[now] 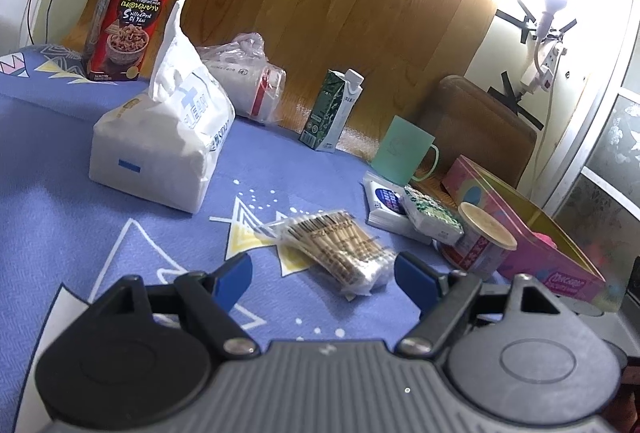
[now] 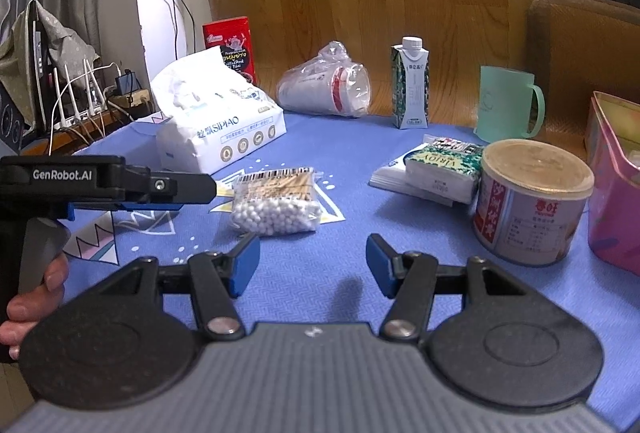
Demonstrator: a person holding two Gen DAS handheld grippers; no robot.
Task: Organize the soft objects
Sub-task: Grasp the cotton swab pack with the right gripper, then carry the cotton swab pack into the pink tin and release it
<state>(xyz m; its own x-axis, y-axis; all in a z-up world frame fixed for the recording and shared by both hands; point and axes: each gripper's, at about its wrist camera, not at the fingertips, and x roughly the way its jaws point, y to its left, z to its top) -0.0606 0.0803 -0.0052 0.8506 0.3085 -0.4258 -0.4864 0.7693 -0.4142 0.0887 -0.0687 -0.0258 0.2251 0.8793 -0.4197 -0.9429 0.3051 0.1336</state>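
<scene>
Little looks sorted yet: both the left tongs (image 1: pixel 323 273) and right tongs (image 2: pixel 313 263) stand spread and empty, the cotton swab bag (image 2: pixel 276 201) lies loose on the table (image 2: pixel 352 169) well short of the pink box (image 2: pixel 612 185), tissue packs (image 2: pixel 440 171) beside the can (image 2: pixel 532 201).

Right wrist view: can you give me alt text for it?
The right gripper hangs open and empty above the blue cloth, a bag of cotton swabs just ahead. The left gripper reaches in from the left; tissue packs, a can and a pink box lie right.
</scene>
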